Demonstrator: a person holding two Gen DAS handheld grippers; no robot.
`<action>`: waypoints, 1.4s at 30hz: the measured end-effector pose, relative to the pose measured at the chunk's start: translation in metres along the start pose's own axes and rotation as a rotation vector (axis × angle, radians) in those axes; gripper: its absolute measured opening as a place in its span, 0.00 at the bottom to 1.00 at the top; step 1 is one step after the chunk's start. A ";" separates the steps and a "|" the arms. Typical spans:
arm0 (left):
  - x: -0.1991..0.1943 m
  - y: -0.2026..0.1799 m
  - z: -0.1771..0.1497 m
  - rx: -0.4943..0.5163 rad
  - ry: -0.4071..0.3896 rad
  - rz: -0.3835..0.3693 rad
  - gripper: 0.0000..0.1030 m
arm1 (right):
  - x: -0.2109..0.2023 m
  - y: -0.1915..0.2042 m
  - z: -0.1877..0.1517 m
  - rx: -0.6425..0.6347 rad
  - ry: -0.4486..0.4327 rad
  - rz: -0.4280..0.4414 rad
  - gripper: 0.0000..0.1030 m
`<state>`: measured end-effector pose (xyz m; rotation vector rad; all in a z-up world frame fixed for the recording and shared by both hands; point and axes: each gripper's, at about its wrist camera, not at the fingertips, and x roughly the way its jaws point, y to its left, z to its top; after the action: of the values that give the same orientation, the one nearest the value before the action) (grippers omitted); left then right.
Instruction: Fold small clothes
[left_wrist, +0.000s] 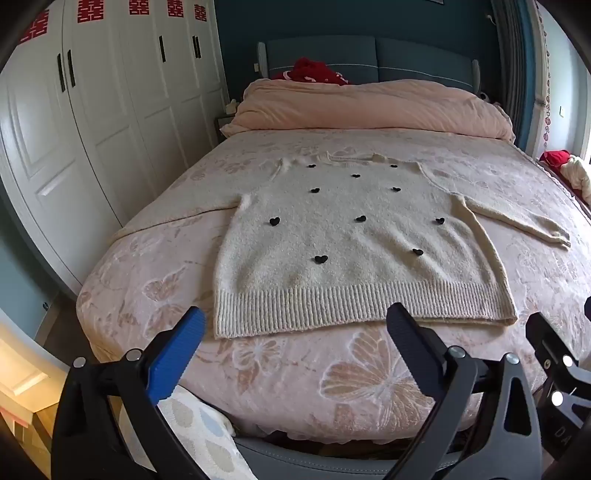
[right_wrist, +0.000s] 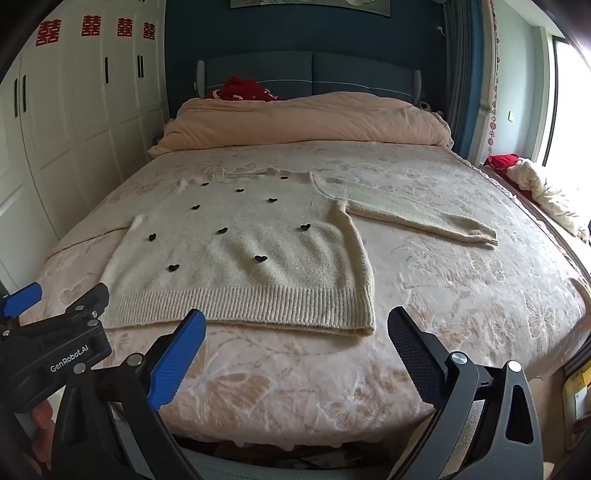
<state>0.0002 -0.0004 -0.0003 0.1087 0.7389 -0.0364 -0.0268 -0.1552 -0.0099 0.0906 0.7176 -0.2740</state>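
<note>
A cream knit sweater (left_wrist: 343, 236) with small black hearts lies flat, front up, on the bed, ribbed hem toward me; it also shows in the right wrist view (right_wrist: 240, 251). Its right sleeve (right_wrist: 424, 218) stretches out to the right; the left sleeve is not clearly visible. My left gripper (left_wrist: 295, 325) is open and empty, hovering above the foot of the bed just short of the hem. My right gripper (right_wrist: 295, 328) is open and empty, near the hem's right half. The left gripper also shows at the left edge of the right wrist view (right_wrist: 55, 332).
The bed (left_wrist: 295, 387) has a pink butterfly-pattern cover. A folded peach duvet (left_wrist: 369, 107) lies at the head, with red cloth (left_wrist: 314, 70) behind it. White wardrobes (left_wrist: 92, 110) stand left. A bench with red and white cloth (right_wrist: 535, 184) sits right.
</note>
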 end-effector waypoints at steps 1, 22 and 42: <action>0.000 0.000 0.000 -0.001 0.000 -0.002 0.93 | 0.000 -0.001 0.000 0.006 0.007 0.005 0.95; -0.004 -0.005 -0.003 0.021 -0.011 0.025 0.93 | -0.003 -0.001 -0.003 0.011 0.003 0.026 0.95; -0.003 -0.010 -0.002 0.019 -0.011 0.033 0.93 | -0.001 -0.007 -0.003 0.026 0.009 0.026 0.95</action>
<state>-0.0044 -0.0098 -0.0008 0.1390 0.7257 -0.0127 -0.0317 -0.1615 -0.0113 0.1253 0.7212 -0.2586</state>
